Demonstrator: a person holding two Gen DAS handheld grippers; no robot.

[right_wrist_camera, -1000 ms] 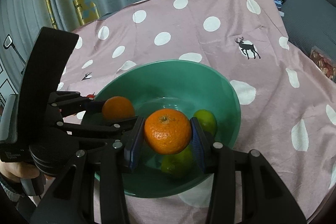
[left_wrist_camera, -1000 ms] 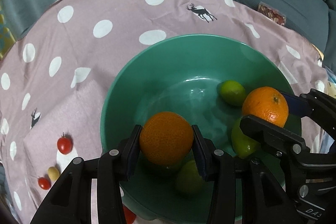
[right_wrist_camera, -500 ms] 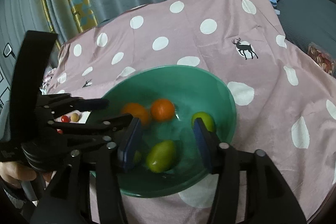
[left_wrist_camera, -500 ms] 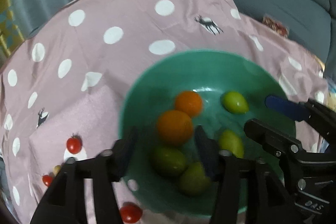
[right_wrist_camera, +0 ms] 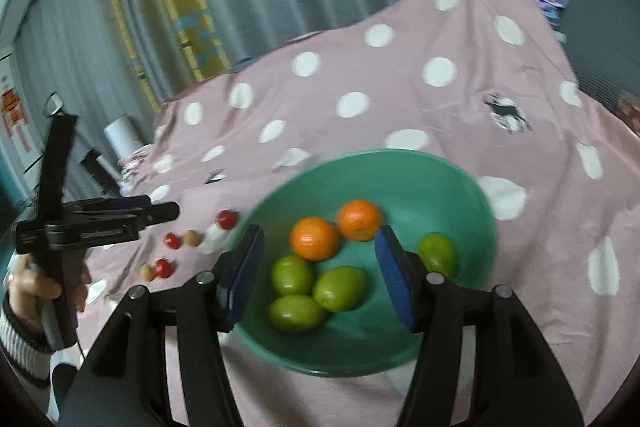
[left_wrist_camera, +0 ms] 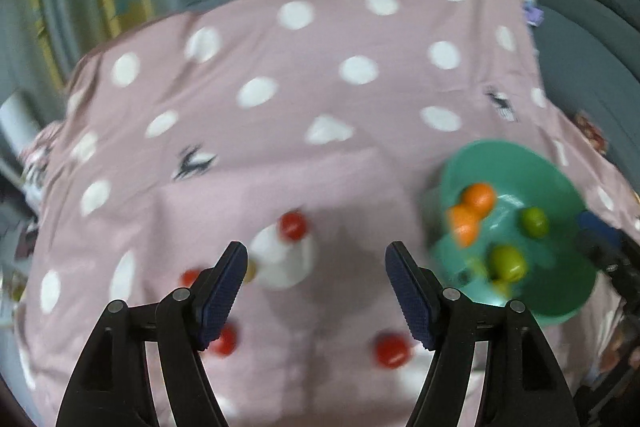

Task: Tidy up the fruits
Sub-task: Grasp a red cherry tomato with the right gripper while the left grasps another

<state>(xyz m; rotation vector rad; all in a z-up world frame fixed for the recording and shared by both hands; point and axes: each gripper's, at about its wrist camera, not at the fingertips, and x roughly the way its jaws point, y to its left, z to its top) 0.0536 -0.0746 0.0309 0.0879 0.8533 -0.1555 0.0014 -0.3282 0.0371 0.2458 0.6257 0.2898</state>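
Both jaws opening w/ nothing held, left gripper over small red tomatoes left on pink dotted cloth, right gripper over round green bowl, where 2 oranges & green fruits are already placed.

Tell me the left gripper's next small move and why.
Probably ease the left gripper, jaws opening with nothing between them, down toward the nearest red tomato on the cloth. Both oranges already lie in the green bowl, while small red and yellowish fruits remain outside it, so one of those looks like the next pick.
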